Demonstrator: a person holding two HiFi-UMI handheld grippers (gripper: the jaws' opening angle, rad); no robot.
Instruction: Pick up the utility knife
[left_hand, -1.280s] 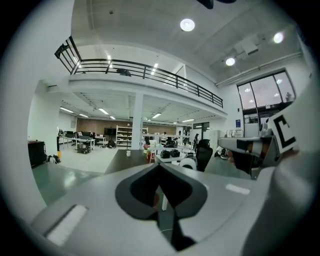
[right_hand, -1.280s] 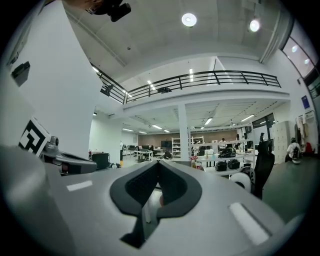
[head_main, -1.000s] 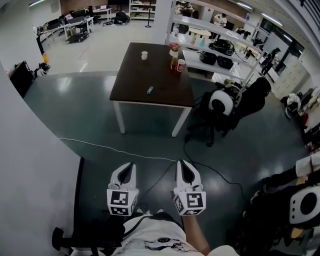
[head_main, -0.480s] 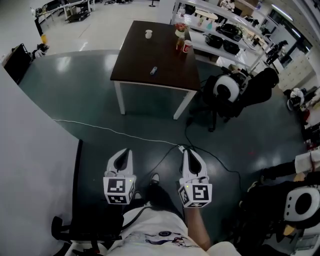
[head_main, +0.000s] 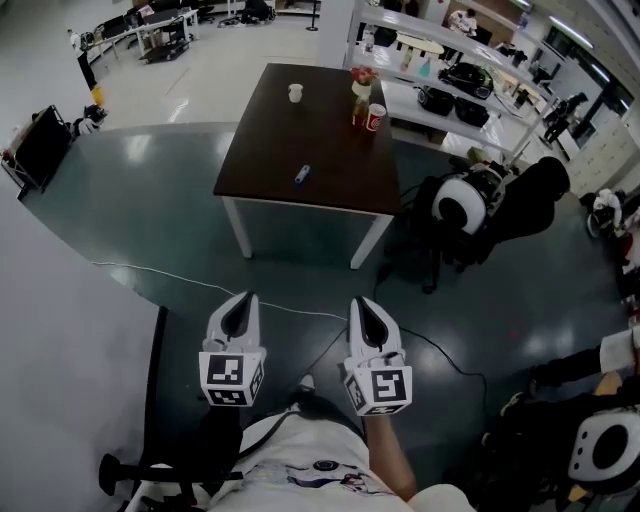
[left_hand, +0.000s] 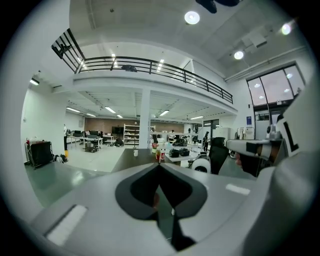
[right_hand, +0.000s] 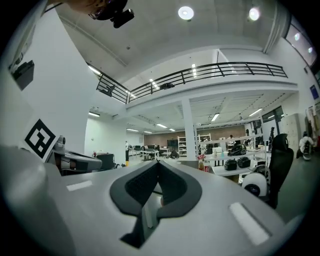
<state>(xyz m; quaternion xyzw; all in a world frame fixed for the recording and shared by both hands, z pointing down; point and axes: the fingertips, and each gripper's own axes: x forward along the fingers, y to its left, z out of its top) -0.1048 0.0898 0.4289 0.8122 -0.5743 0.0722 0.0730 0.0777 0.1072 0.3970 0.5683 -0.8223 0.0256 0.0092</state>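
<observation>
The left claw and right claw are both clenched on nothing, side by side. The knife lies well ahead of them on a table.

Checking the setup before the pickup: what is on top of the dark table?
On the table: a small blue utility knife near the middle, and a white cup, a red cup and a flower vase at the far side. Nothing covers the top.
</observation>
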